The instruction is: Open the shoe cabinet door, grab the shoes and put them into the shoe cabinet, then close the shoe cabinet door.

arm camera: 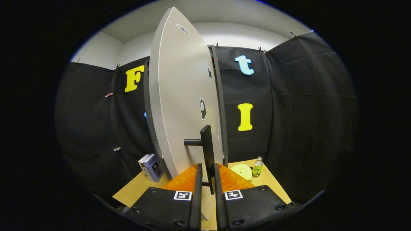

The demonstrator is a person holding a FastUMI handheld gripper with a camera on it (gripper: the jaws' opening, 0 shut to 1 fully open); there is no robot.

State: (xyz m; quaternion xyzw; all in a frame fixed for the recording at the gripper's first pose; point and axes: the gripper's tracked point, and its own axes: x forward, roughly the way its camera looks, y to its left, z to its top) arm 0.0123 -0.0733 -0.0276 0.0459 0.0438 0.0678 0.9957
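The gripper point(208, 173) is grasping the black bar handle point(207, 150) of the shoe cabinet door point(179, 106), its 2 fingers point(196, 189) pressing against the handle's lower end from both sides. The grey door is standing upright just ahead of the fingers, seen nearly edge-on, with its dark frame point(221, 106) at 1 o'clock from the handle. On the wooden tabletop point(135, 189), a couple of books point(151, 167) are leaning at 10 o'clock from the fingertips. A pale yellow round object point(241, 170) and a small green-labelled bottle point(257, 167) are sitting at 2 o'clock, just beside each other.
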